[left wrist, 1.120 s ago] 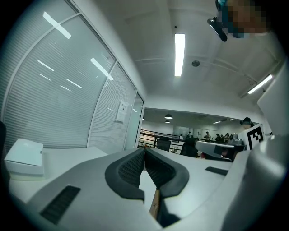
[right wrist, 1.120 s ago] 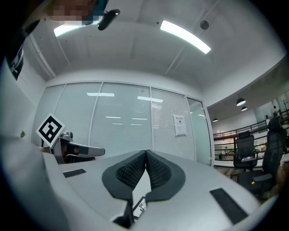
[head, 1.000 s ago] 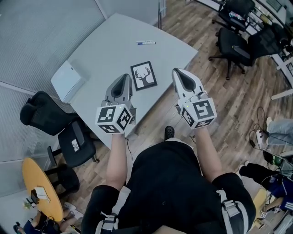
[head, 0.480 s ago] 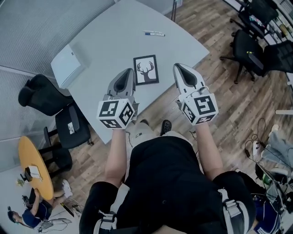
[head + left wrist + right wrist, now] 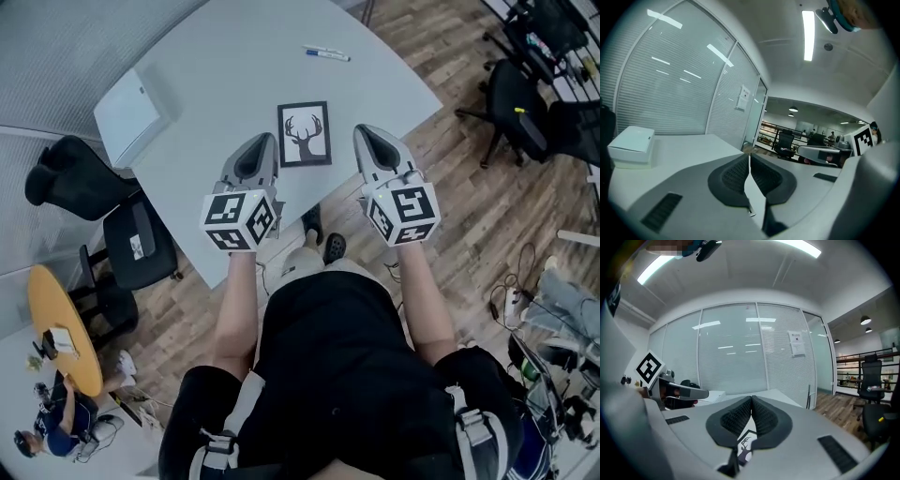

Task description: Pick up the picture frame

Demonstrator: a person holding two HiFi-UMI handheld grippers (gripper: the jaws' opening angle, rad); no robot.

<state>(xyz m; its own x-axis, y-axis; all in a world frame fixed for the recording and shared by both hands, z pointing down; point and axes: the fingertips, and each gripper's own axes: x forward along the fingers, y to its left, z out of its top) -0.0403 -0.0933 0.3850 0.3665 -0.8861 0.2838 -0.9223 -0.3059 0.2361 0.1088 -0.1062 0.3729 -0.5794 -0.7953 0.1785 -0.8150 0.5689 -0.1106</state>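
Closest in, both tongs are held over the near edge of the table [image 5: 216, 84]: left gripper [image 5: 266, 141] and right gripper [image 5: 365, 132]. Each is pinched fully together with nothing between the pads, as confirmed in both gripper views. Just beyond the tips and between them, the picture frame [image 5: 305, 134] is seen lying flat, deer print up, close to the table's near edge and touched by neither. The approach is judged to be the step in hand; the lift is not yet begun. For a clean pick, the jaws should be opened before contact. Since the frame lies flat, one rim would best be caught low, with a pad slipped under the border and perhaps the other tong steadying the opposite side. Sliding on the smooth top is a risk. Farther left a white box [image 5: 131, 117] is noted; farthest, a marker pen [image 5: 327, 53]. Counted: two grippers, one frame, one box, one pen, one table.
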